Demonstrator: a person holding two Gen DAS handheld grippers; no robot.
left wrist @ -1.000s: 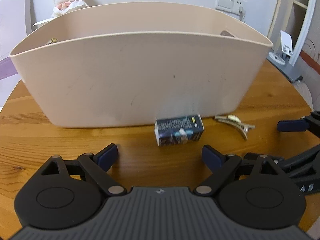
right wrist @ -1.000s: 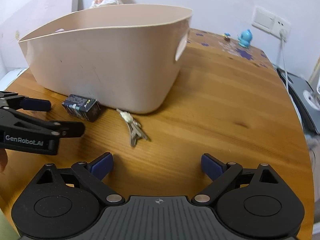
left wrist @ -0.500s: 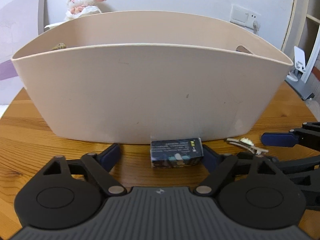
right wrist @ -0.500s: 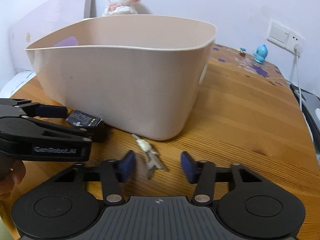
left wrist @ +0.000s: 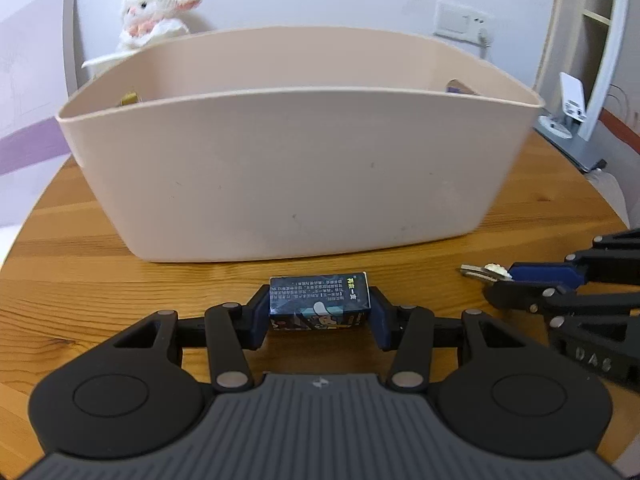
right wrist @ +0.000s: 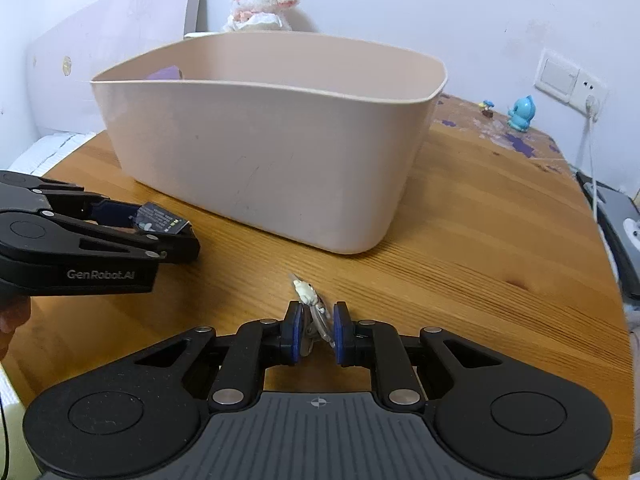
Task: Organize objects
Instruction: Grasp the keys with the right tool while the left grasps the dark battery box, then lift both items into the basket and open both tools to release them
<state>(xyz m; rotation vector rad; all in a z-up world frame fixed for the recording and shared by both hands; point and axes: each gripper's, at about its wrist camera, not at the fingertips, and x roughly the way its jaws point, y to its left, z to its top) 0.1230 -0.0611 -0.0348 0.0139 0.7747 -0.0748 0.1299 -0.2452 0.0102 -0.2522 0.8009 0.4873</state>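
The left gripper sits at the lower centre of its own view, its blue pads pressed against both ends of a small dark box. The right gripper sits low in the centre of its view, fingers drawn close on a hair clip. Part of a hand shows at the left edge.

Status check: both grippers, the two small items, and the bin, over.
Left hand-held gripper shut on small box. Right hand-held gripper shut on hair clip. Both still at table level. Beige bin directly ahead, wall to clear.
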